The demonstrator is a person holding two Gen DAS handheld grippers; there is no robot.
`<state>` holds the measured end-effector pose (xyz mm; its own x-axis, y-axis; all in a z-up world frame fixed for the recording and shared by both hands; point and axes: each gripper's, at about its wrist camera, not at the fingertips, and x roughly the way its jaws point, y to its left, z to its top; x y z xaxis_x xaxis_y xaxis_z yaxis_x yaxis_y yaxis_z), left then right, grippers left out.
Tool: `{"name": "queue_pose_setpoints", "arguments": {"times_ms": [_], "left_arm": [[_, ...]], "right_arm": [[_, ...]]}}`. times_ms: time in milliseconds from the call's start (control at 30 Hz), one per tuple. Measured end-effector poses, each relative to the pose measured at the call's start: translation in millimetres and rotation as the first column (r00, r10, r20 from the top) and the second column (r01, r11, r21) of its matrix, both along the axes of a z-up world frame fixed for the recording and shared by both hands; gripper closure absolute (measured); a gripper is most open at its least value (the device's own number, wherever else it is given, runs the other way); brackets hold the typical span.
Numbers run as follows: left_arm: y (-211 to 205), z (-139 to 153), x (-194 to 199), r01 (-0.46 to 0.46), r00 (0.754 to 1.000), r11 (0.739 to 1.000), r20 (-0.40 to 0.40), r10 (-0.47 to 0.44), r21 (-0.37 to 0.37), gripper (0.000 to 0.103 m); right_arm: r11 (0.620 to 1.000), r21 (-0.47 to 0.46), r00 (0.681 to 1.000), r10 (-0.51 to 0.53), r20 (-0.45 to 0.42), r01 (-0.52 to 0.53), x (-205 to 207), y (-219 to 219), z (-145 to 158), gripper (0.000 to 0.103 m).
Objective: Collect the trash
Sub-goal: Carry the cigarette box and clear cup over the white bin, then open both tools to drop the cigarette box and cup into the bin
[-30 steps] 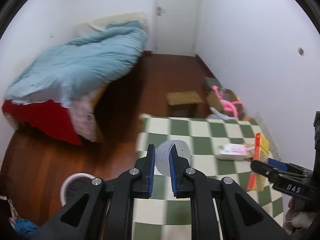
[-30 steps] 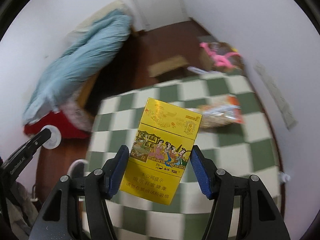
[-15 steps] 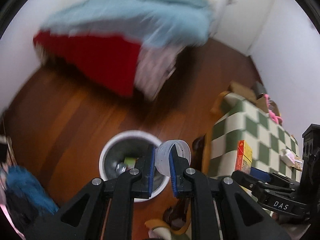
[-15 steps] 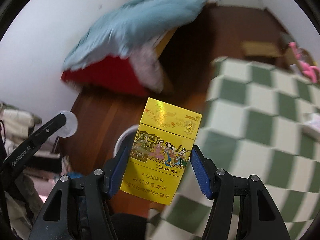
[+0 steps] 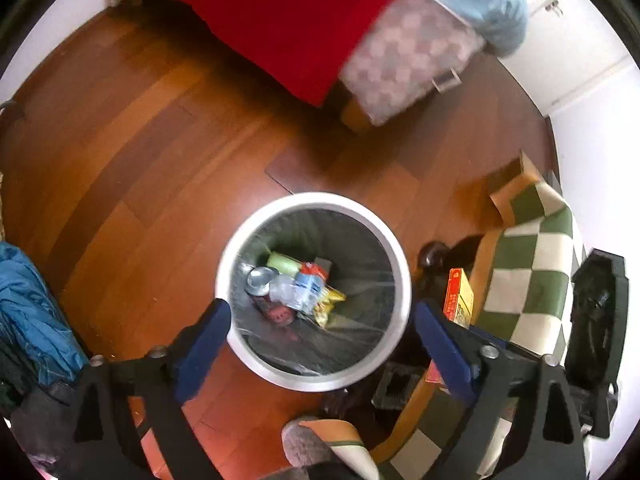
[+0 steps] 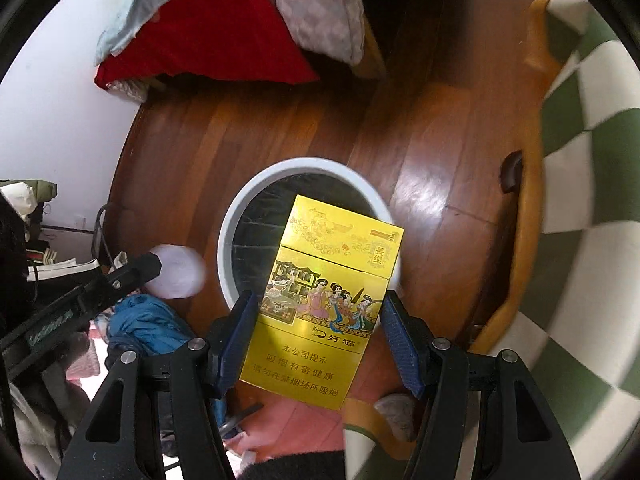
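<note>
A white round trash bin (image 5: 384, 236) stands on the wooden floor and holds several pieces of trash, among them a can and wrappers. My left gripper (image 5: 322, 326) is wide open and empty right above the bin. In the right wrist view a blurred white cup (image 6: 176, 272) shows by the left gripper's finger, beside the bin (image 6: 240, 208). My right gripper (image 6: 320, 332) is shut on a yellow cigarette pack (image 6: 328, 300) and holds it over the bin's near rim; the pack also shows in the left wrist view (image 5: 460, 292).
A table with a green-and-white checkered cloth (image 5: 532, 268) stands right of the bin. A bed with red and light blue covers (image 5: 288, 12) is beyond it. Blue clothing (image 5: 28, 312) lies on the floor at the left.
Both grippers swung from the table to above the bin. My left gripper opened and let go of the white cup. My right gripper still holds the pack.
</note>
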<state>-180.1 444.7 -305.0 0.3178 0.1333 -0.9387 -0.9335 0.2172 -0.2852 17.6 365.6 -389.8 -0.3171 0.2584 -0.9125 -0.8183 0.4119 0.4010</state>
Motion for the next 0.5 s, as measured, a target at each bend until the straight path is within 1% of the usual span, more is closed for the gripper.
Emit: {"name": "queue_pose_setpoints", "arguments": {"times_ms": [100, 167, 200, 233, 333, 400, 500], "left_arm": [[-2.1, 2.2, -13.9, -0.017, 0.999, 1.0, -0.042, 0.018, 0.02, 0.007], [-9.5, 7.8, -19.9, -0.022, 0.996, 0.998, -0.086, 0.027, 0.056, 0.007], [-10.4, 8.1, -21.7, -0.024, 0.995, 0.998, -0.097, 0.031, 0.066, 0.006], [-15.2, 10.6, -23.8, -0.024, 0.993, 0.996, -0.116, 0.034, 0.086, 0.006], [-29.0, 19.7, -27.8, -0.017, 0.984, 0.991, -0.171, 0.04, 0.132, 0.006], [-40.6, 27.5, -27.8, -0.005, 0.98, 0.987, -0.197, 0.037, 0.16, 0.006], [-54.3, 38.2, -26.3, 0.01, 0.976, 0.982, -0.214, 0.031, 0.189, 0.006]], "right_arm": [[1.0, -0.021, 0.999, 0.014, -0.043, -0.014, -2.8, 16.8, -15.4, 0.037], [0.999, -0.028, 0.999, 0.019, -0.049, -0.021, -2.8, 25.3, -19.8, 0.02], [0.999, -0.023, 0.998, 0.024, -0.05, -0.025, -3.4, 28.6, -19.8, 0.002], [0.999, -0.022, 0.999, 0.032, -0.044, -0.033, -4.6, 30.4, -18.6, 0.0], [0.999, -0.017, 0.999, 0.04, -0.027, -0.04, -7.2, 29.8, -12.5, 0.0], [0.998, -0.015, 0.998, 0.058, 0.007, -0.058, -8.5, 30.0, -6.1, 0.0], [0.995, -0.018, 0.99, 0.099, 0.096, -0.098, -16.1, 18.8, 10.3, 0.0]]}}
